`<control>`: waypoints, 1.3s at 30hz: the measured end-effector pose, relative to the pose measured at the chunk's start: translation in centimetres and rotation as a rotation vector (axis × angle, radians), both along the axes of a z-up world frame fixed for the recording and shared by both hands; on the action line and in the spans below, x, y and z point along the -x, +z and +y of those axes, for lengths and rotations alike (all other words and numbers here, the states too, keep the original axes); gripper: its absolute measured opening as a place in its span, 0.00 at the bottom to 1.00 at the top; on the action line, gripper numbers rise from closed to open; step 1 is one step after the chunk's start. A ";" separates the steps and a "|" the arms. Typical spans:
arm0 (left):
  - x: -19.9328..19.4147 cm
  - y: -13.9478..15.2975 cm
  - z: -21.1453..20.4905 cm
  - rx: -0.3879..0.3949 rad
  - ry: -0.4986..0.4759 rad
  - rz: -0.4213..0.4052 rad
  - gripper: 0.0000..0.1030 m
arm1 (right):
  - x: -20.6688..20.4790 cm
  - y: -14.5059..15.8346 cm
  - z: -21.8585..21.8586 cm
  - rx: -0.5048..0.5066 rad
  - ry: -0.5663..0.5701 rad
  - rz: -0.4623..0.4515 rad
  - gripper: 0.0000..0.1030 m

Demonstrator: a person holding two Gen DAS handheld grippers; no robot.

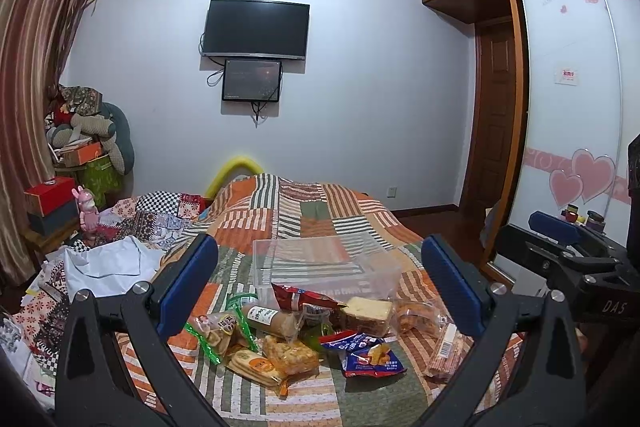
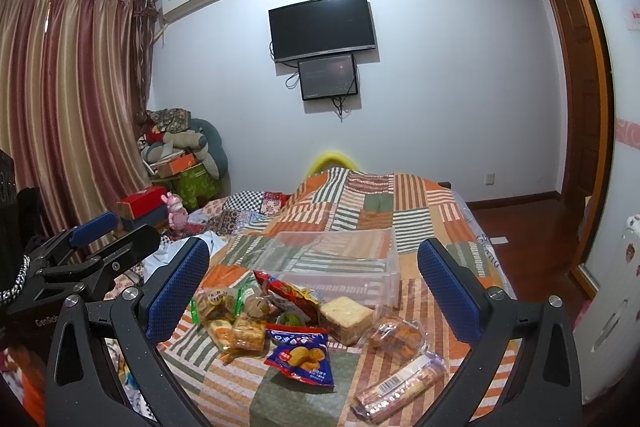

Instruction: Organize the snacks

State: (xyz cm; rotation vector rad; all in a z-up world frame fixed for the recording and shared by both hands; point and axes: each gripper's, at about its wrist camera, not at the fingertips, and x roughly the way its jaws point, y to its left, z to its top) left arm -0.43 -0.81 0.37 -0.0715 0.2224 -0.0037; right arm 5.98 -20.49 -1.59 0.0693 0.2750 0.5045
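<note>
Several wrapped snacks lie in a heap on the patchwork bedspread [image 1: 280, 215]: a red packet [image 1: 304, 298], a blue cookie packet [image 1: 370, 353], a sandwich slice in clear wrap [image 1: 368, 313], a long biscuit sleeve [image 1: 446, 349] and an orange-label pack [image 1: 256, 365]. A clear plastic bin [image 1: 324, 263] stands empty just behind them. My left gripper [image 1: 320, 287] is open and empty above the heap. My right gripper [image 2: 314, 291] is open and empty too, over the same heap, with the blue cookie packet [image 2: 302, 353] and the bin [image 2: 340, 259] ahead.
White cloth and patterned fabrics [image 1: 108, 259] lie at the bed's left. Boxes and cushions [image 1: 80, 147] pile in the far left corner by the curtain. A wardrobe with sliding door [image 1: 572, 107] stands to the right, wooden floor [image 2: 516, 223] beside the bed.
</note>
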 end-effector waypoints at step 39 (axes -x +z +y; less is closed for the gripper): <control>0.3 0.4 -0.4 0.005 -0.016 0.000 1.00 | 0.7 0.1 0.2 -0.001 0.002 -0.016 1.00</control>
